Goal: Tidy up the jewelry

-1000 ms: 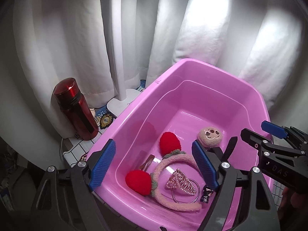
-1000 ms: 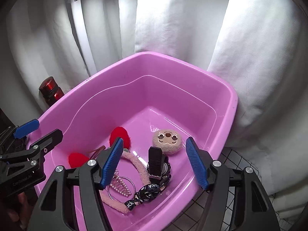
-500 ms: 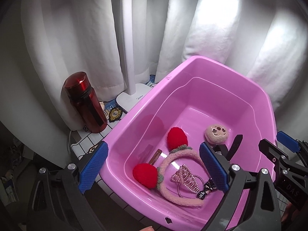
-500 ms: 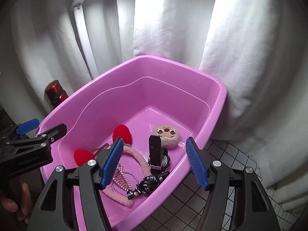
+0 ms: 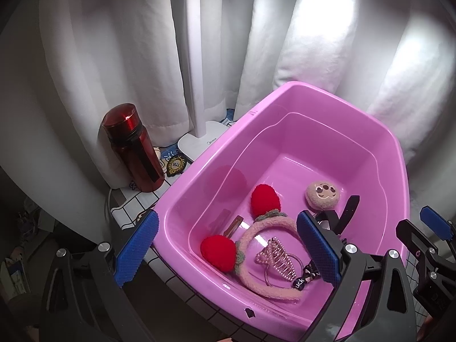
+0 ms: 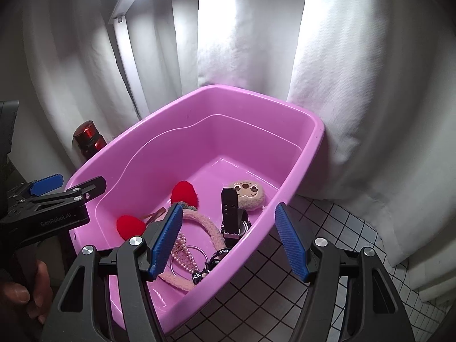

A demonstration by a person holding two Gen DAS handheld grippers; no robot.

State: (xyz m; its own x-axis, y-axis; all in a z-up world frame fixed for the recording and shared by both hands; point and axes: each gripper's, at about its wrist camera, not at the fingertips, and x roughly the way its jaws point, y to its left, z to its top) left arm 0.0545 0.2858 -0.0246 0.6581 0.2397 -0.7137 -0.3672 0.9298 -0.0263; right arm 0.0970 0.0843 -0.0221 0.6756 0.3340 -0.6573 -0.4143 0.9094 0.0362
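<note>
A pink plastic tub (image 5: 327, 94) (image 6: 285, 105) holds the jewelry: a pink fuzzy headband with two red pompoms (image 5: 263, 199) (image 6: 183, 192), a pearl claw clip (image 5: 275, 259) (image 6: 182, 252), a round plush bear clip (image 5: 323, 195) (image 6: 248, 195), a black watch (image 6: 230, 213), a brown hair clip (image 5: 233, 225) and a black printed band (image 5: 306, 275). My left gripper (image 5: 228, 253) is open and empty above the tub's near left corner. My right gripper (image 6: 229, 242) is open and empty over the tub's near right rim.
A dark red bottle (image 5: 132, 148) (image 6: 88, 141) stands left of the tub by a white lamp base (image 5: 199, 142). White curtains hang close behind. The table (image 6: 327, 242) has a white cloth with a black grid. The left gripper also shows in the right wrist view (image 6: 59, 196).
Both grippers have drawn back and up from the tub, so it looks smaller and more table shows. Both stay open. The items in the tub have not moved.
</note>
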